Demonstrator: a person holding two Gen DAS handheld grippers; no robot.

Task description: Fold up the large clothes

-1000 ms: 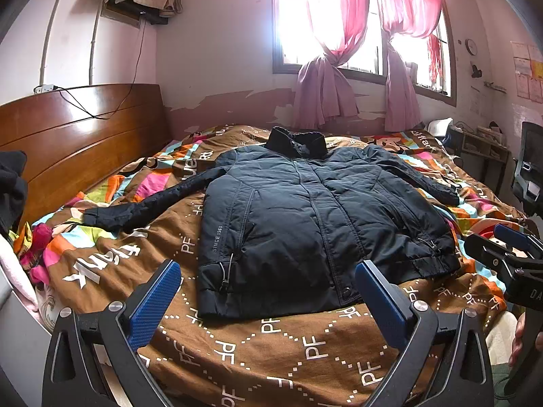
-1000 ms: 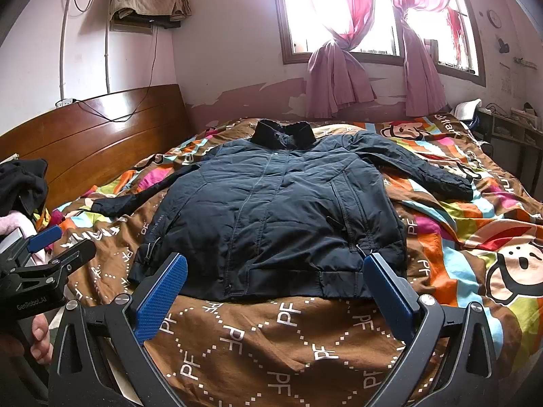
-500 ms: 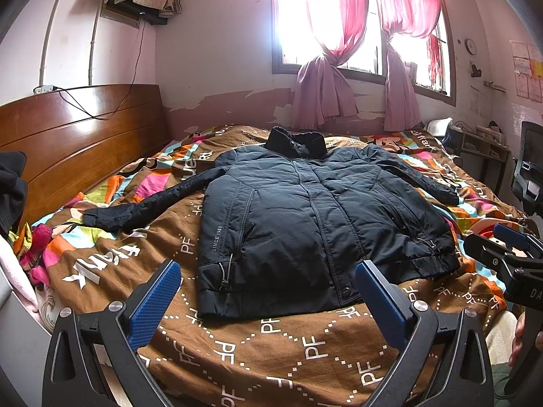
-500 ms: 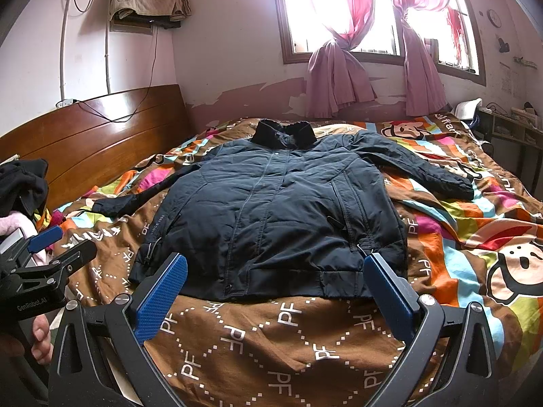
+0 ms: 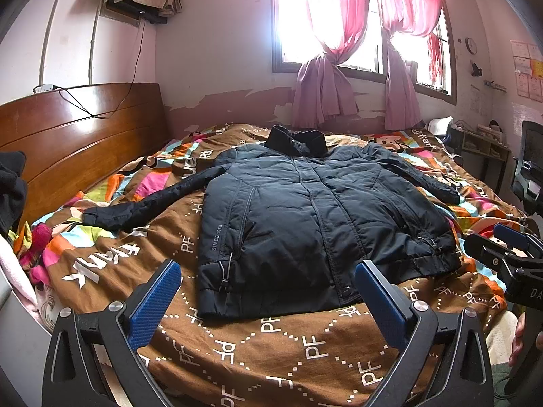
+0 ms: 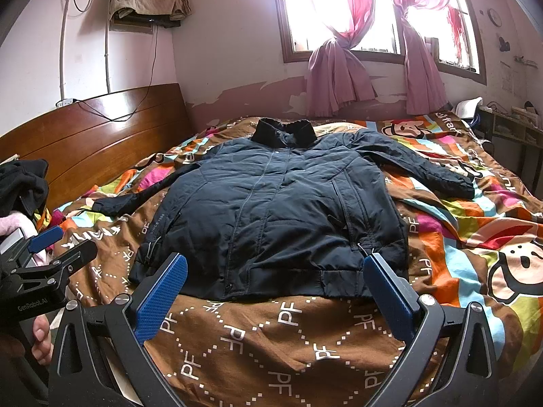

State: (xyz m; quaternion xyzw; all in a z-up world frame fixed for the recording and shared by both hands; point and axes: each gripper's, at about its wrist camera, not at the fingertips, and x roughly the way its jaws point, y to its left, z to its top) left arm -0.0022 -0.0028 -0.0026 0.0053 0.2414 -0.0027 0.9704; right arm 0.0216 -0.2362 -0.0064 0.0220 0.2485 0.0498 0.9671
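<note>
**Jacket Laid Out, Folding Not Yet Begun**

Here, dark padded jacket (image 5: 305, 224) spread front-up across the patterned bedspread (image 5: 271, 346), collar toward the window, hem toward the near bed edge. Both sleeves extended: one sleeve (image 5: 146, 203) angled out toward the wooden headboard (image 5: 78, 129), the other sleeve (image 6: 424, 169) stretched toward the far side. Left tool (image 5: 268, 298) held wide apart and empty, poised just short of the hem. Right tool (image 6: 275, 291) likewise wide and empty, its blue pads framing the hem. No fabric gripped by either. Step in hand, as judged: approach before the first fold. Next move likely calls for reaching out to a sleeve cuff or shoulder, closing on it, and drawing the sleeve inward over the body; thick padding probably resistant to a flat crease.
</note>
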